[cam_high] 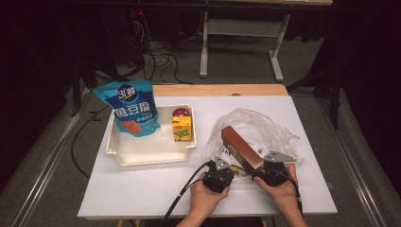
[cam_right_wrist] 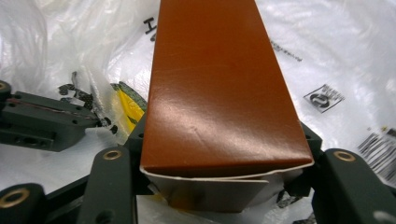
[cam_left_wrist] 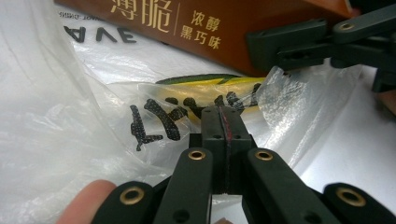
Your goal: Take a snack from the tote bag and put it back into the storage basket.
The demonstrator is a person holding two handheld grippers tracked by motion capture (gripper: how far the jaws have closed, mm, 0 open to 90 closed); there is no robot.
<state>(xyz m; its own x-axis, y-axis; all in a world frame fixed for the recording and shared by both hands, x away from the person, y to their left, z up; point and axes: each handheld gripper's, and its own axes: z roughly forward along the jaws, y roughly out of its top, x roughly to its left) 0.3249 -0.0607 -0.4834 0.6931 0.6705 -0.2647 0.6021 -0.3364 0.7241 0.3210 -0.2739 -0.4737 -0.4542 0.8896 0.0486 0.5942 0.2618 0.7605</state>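
A long brown box (cam_high: 241, 146) with Chinese print (cam_left_wrist: 224, 23) lies tilted over a crumpled clear plastic bag (cam_high: 265, 127). Its near end sits between the jaws of my right gripper (cam_right_wrist: 224, 140), which press on both of its sides; in the high view this gripper (cam_high: 262, 168) is at the box's lower right end. My left gripper (cam_left_wrist: 223, 114) has its jaws tight together, pinching a fold of the plastic bag (cam_left_wrist: 56, 116) just below the box. In the high view the left gripper (cam_high: 231, 169) is right beside the right one. A yellow and green packet (cam_left_wrist: 205, 88) shows through the film.
A white tray (cam_high: 151, 156) stands at the left with a blue snack pouch (cam_high: 132, 106) leaning in it and a small yellow drink carton (cam_high: 182, 124). The table's near edge is just behind my hands. Cables trail from both grippers toward me.
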